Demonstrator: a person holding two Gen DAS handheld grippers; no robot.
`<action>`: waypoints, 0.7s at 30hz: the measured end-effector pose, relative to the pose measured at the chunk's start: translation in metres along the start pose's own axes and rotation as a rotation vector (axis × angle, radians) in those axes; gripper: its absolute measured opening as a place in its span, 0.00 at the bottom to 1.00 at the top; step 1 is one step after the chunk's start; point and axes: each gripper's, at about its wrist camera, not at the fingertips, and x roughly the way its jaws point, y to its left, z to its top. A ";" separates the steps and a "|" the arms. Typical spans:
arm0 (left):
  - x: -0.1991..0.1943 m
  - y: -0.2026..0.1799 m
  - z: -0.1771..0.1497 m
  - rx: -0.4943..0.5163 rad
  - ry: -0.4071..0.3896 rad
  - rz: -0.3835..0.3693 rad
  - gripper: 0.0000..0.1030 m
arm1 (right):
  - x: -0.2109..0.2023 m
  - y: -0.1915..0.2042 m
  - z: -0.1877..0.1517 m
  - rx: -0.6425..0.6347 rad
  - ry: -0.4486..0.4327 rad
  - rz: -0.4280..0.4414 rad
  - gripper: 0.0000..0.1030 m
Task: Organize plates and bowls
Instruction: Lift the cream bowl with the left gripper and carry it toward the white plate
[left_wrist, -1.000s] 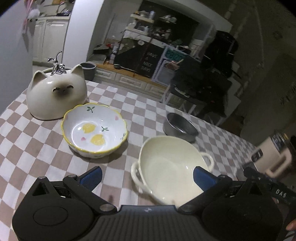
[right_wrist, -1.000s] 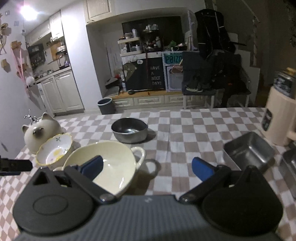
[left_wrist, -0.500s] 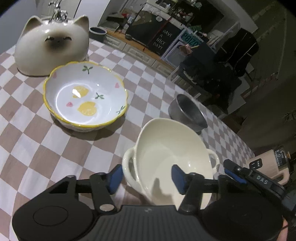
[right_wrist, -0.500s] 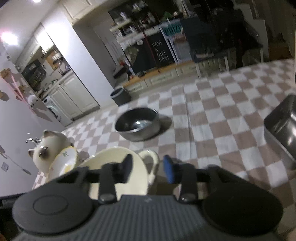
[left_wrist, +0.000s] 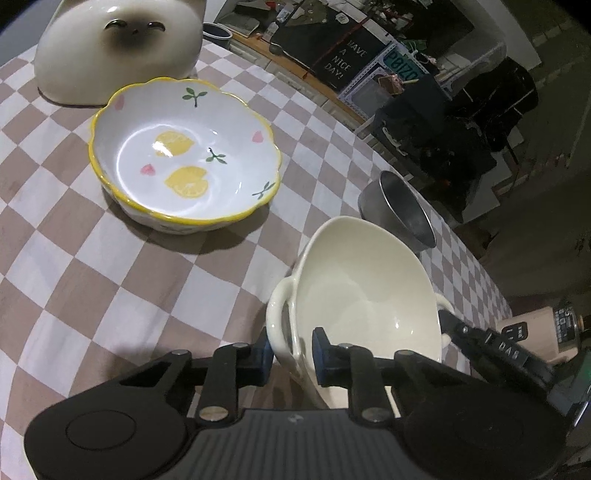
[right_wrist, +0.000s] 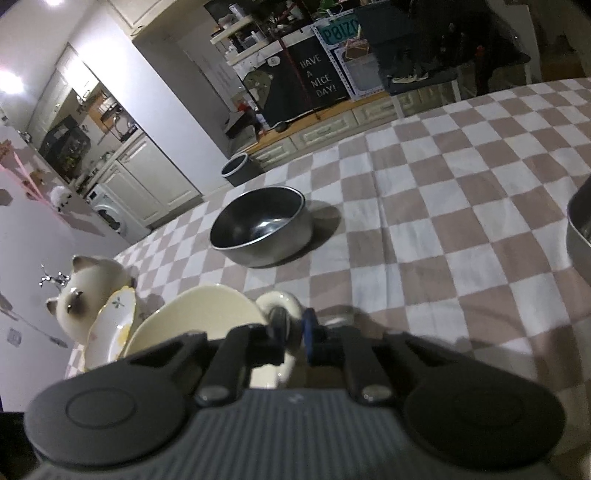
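Checkered table (left_wrist: 92, 295), both grippers' fingers just closed on cream bowl (left_wrist: 362, 291) handles

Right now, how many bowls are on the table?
3: the lemon bowl beside the cat jar, the cream bowl between both grippers, the steel bowl beyond it. Others may sit out of view.

Checked tablecloth (left_wrist: 110, 280) w/ bowls (left_wrist: 184, 166)
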 end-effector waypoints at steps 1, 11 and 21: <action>0.001 0.000 0.001 -0.002 -0.004 0.001 0.22 | -0.002 0.001 0.000 -0.009 0.004 -0.012 0.11; 0.004 0.000 0.015 0.032 -0.044 -0.015 0.16 | -0.034 -0.002 -0.023 -0.027 0.086 -0.044 0.15; 0.008 -0.004 0.016 0.086 -0.047 -0.012 0.17 | -0.030 -0.003 -0.018 -0.046 0.067 -0.015 0.17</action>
